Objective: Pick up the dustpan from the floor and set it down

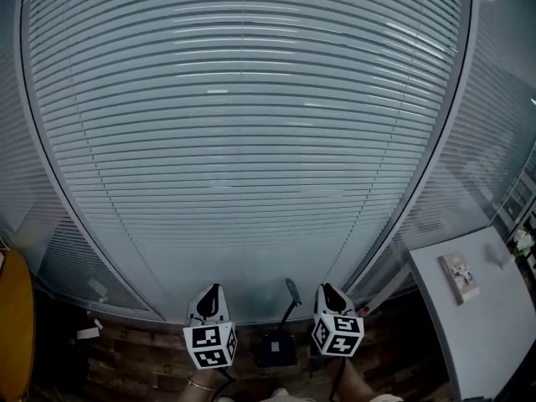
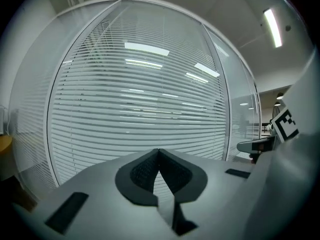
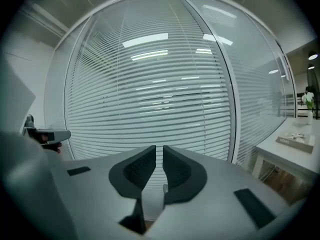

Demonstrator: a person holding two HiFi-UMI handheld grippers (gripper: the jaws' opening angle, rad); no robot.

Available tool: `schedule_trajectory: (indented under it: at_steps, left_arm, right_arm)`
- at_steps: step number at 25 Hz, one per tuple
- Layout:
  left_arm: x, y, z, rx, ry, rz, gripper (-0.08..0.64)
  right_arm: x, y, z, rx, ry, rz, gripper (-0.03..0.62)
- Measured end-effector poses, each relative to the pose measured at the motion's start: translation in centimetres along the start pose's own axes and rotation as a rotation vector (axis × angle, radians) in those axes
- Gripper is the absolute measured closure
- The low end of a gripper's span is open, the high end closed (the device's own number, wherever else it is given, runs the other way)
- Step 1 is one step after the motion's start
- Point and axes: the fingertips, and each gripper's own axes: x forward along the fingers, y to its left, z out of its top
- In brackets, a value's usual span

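Observation:
A dark dustpan (image 1: 275,350) stands on the wooden floor by the glass wall, its long handle (image 1: 292,292) rising upright. In the head view it lies between my two grippers, and neither touches it. My left gripper (image 1: 211,291) is raised to its left; in the left gripper view its jaws (image 2: 159,152) meet at the tips with nothing in them. My right gripper (image 1: 327,289) hangs to the right of the handle. In the right gripper view its jaws (image 3: 159,148) stand a narrow slit apart and empty. Both grippers face the blinds.
A curved glass wall with horizontal blinds (image 1: 251,141) fills the front. A white table (image 1: 490,325) with a small booklet (image 1: 459,276) stands at the right. A yellow round edge (image 1: 15,325) shows at the left, and a small white object (image 1: 88,333) lies on the floor.

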Motion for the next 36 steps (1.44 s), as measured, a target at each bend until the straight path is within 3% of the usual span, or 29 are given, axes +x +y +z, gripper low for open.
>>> schedule_trajectory:
  at_steps: [5, 14, 21, 36]
  left_arm:
    - [-0.8, 0.3, 3.5, -0.005, -0.039, -0.047, 0.543]
    - [-1.6, -0.3, 5.9, -0.03, -0.052, -0.076, 0.543]
    - [-0.8, -0.1, 2.8, -0.022, -0.029, -0.077, 0.543]
    - [0.4, -0.2, 3.2, -0.024, 0.004, -0.088, 0.543]
  right_arm:
    - [-1.5, 1.8, 4.1, -0.01, -0.037, 0.008, 0.552]
    - [-3.7, 1.3, 7.1, -0.027, -0.027, -0.033, 0.56]
    - [-2.9, 1.0, 4.3, -0.013, -0.013, -0.036, 0.56]
    - [-2.1, 1.0, 5.9, -0.033, 0.007, -0.038, 0.56]
